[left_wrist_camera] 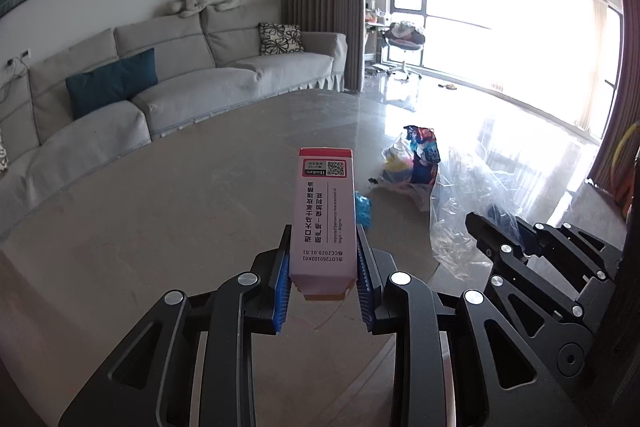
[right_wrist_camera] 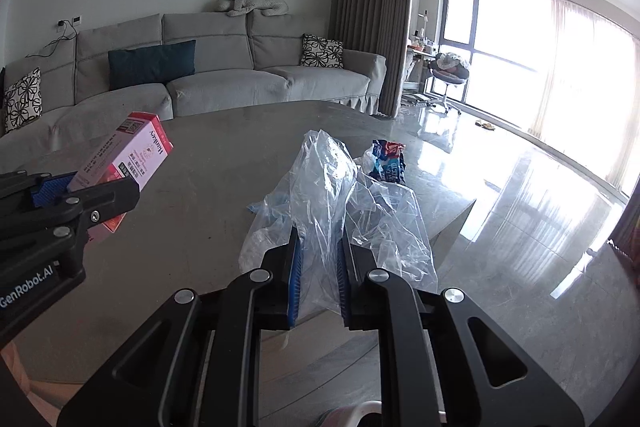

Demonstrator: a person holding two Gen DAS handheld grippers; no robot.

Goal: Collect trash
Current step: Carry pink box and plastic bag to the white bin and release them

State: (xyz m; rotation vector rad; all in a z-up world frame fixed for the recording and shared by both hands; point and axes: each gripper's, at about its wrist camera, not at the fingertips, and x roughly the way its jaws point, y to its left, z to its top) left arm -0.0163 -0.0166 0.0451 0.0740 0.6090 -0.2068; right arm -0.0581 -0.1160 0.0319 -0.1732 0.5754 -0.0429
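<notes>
The left tongs [left_wrist_camera: 324, 259] grip a pink box [left_wrist_camera: 324, 219] above the bench [left_wrist_camera: 160, 207]. The right tongs [right_wrist_camera: 319, 251] clench a clear plastic bag [right_wrist_camera: 320, 187]; a colourful wrapper [right_wrist_camera: 386, 163] lies just beyond it.

Left gripper [left_wrist_camera: 323, 267]: matte black linkage arms with cut-out slots, round silver rivets at the joints.
Left pads [left_wrist_camera: 282, 291]: blue, ribbed, mounted on black carriers.
Right gripper [right_wrist_camera: 319, 275]: same black build, silver pivot pins, triangular cut-outs in the outer arms.
Right pads [right_wrist_camera: 295, 287]: blue, finely ridged.
Marking: white "GenRobot.AI" lettering was printed on the left gripper's side; a small screw sat near its fingertip.
</notes>
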